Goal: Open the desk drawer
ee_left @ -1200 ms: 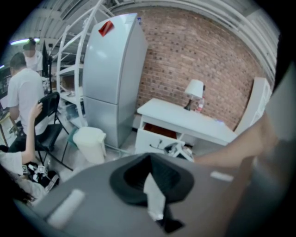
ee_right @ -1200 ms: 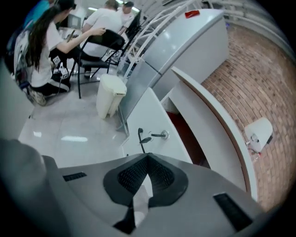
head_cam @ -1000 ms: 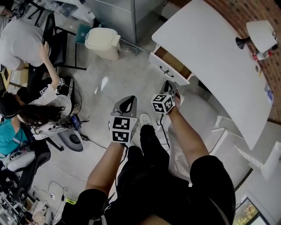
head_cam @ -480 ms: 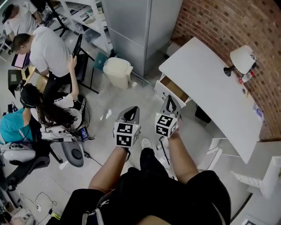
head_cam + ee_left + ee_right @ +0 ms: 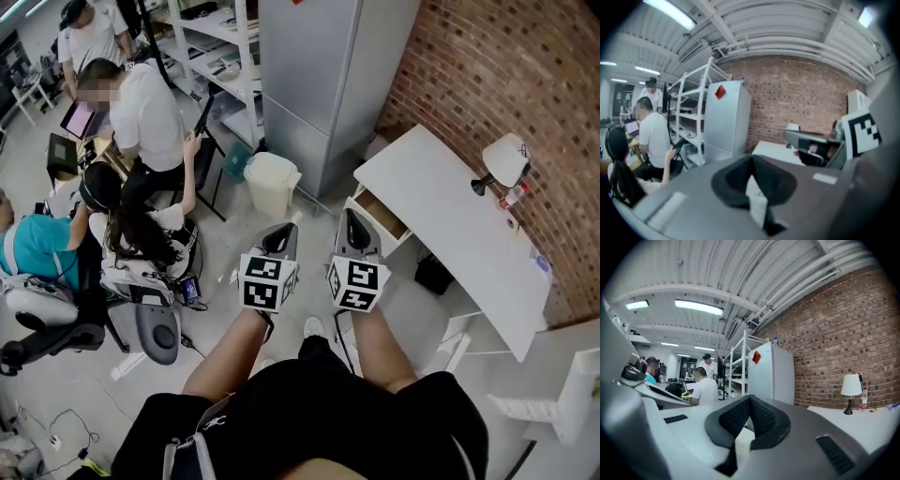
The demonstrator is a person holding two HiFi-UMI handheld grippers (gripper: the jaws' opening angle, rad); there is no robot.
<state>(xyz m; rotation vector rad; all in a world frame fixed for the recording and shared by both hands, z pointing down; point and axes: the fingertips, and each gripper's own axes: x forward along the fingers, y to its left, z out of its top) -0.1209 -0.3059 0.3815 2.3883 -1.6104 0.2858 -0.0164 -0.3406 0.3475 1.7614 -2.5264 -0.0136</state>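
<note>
The right claw (image 5: 351, 219), closed and empty like the left claw (image 5: 280, 230), has drawn back from the drawer (image 5: 381, 215), which stands pulled out under the white tabletop's (image 5: 445, 220) near end.

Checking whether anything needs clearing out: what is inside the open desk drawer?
The drawer shows a bare brown floor, with no contents that I can make out. Its rear is covered by the desk top; the right claw overlaps its front corner.
</note>
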